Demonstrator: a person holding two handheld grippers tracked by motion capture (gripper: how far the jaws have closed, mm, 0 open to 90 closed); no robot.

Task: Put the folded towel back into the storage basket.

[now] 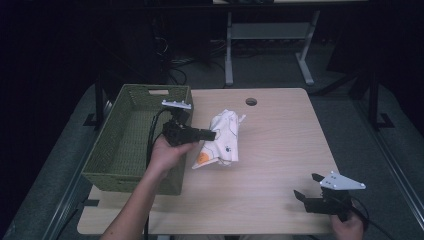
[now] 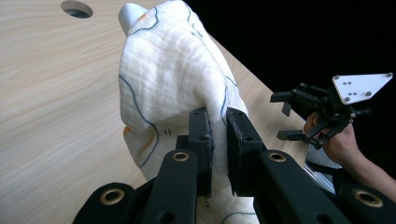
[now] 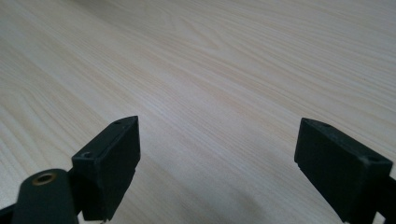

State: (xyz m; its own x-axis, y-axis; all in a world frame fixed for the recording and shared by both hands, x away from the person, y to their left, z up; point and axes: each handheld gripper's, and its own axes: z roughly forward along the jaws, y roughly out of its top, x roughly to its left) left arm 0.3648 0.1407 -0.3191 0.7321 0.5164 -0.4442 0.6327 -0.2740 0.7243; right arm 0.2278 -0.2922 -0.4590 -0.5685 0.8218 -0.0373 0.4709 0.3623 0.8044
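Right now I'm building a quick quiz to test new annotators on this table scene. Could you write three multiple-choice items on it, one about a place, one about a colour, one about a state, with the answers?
1. Where is the basket on the table?
A. at its left side
B. at its right side
C. in the middle

2. What colour is the basket?
A. red
B. green
C. blue

3. How do the jaws of the left gripper stand?
A. spread wide over bare wood
B. pinched on a fold of the cloth
C. clamped on the basket's rim

Answers:
1. A, as the high view shows it by the table's left edge, left of the cloth.
2. B, since its woven walls are olive green.
3. B, because the left gripper view shows fabric caught between the two nearly closed jaws; the right gripper is the one spread over bare wood.
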